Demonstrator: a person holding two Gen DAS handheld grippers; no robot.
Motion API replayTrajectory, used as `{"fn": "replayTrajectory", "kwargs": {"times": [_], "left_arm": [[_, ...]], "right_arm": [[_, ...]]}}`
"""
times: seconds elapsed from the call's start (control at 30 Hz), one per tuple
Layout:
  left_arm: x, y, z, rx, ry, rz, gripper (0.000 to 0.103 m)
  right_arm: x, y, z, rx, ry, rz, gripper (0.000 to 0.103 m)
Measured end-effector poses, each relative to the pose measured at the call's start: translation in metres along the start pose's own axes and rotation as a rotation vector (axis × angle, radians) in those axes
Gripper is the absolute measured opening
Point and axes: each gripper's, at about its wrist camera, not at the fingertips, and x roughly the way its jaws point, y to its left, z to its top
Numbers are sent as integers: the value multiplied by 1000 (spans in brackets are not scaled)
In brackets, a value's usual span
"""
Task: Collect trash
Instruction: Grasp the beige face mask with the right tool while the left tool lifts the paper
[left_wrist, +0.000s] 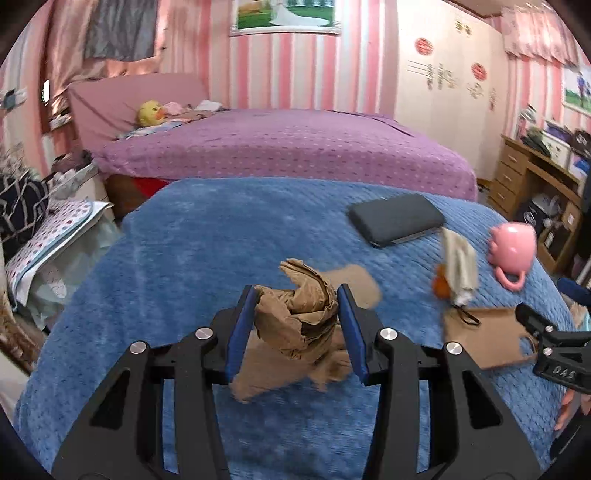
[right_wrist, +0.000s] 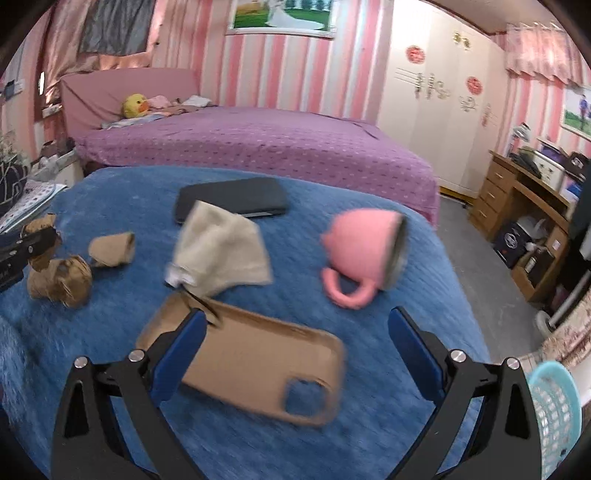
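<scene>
My left gripper (left_wrist: 297, 306) is shut on a crumpled brown paper wad (left_wrist: 299, 321), both blue pads pressing its sides, a little above the blue blanket (left_wrist: 184, 258). More brown paper lies blurred under it (left_wrist: 258, 380) and behind it (left_wrist: 360, 282). In the right wrist view two paper wads (right_wrist: 61, 280) (right_wrist: 112, 249) rest at the blanket's left, beside the left gripper (right_wrist: 22, 247). My right gripper (right_wrist: 299, 319) stands open above a tan phone case (right_wrist: 255, 365), holding nothing.
On the blanket lie a black phone (right_wrist: 232, 201), a beige cloth (right_wrist: 221, 251) and a tipped pink mug (right_wrist: 365, 247). A light blue basket (right_wrist: 554, 406) stands at lower right. A purple bed (right_wrist: 258, 147) is behind, a wooden desk (right_wrist: 517, 192) to the right.
</scene>
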Motion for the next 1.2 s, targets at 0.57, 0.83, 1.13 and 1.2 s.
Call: {"fn": "replayTrajectory", "kwargs": {"times": [0.57,0.83,1.13,1.2], "left_arm": [[3,17,4,-43,2,4,44],[-4,10,3,-48,0,-13,44],[-16,-28,-9,22,8,-33,44],[-19,-38,-13,32,15,-45,44]], "right_arm": [[63,21,17,-7,140,184,28],[24,-6,10,-28,83,173,24],[-28,-50,-18,-35,34,112,24],[-40,-66,-27,-20,27,96,24]]}}
